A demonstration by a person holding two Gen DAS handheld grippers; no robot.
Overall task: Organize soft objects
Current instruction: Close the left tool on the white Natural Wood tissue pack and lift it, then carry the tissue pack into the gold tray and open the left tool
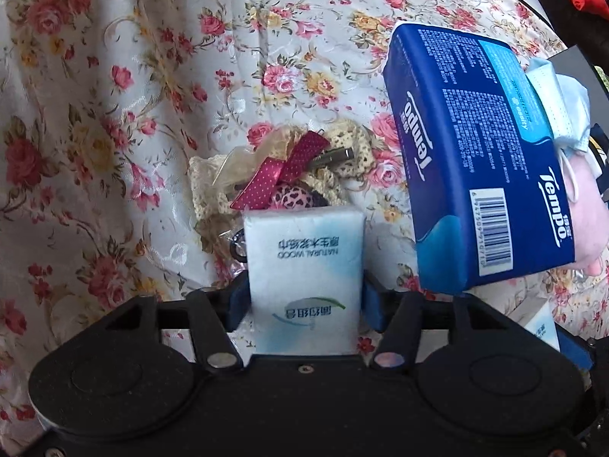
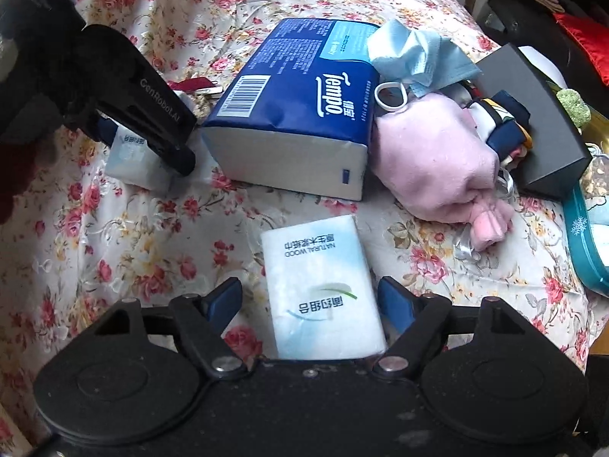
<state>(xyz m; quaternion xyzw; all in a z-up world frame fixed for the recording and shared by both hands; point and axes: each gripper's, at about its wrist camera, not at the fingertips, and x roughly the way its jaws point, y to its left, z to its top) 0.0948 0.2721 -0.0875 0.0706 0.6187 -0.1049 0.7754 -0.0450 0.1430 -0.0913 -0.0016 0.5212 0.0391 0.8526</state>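
A small white tissue pack (image 1: pixel 304 278) stands between the blue pads of my left gripper (image 1: pixel 304 285), and both pads lie against its sides. The right wrist view shows that pack (image 2: pixel 129 156) resting on the floral cloth under the left gripper (image 2: pixel 141 148). A second white tissue pack (image 2: pixel 319 289) lies flat on the cloth between the fingers of my right gripper (image 2: pixel 310 285). That gripper is open, with a gap on the pack's left side. A large blue Tempo tissue pack (image 2: pixel 297 99) lies just beyond.
A maroon bow with lace hair pieces (image 1: pixel 281 175) lies just beyond the left pack. A blue face mask (image 2: pixel 415 53), pink pouch (image 2: pixel 434 156), folded navy cloth (image 2: pixel 502 122), black box (image 2: pixel 533 114) and teal tin (image 2: pixel 586 243) crowd the right. Floral cloth (image 1: pixel 114 114) covers the surface.
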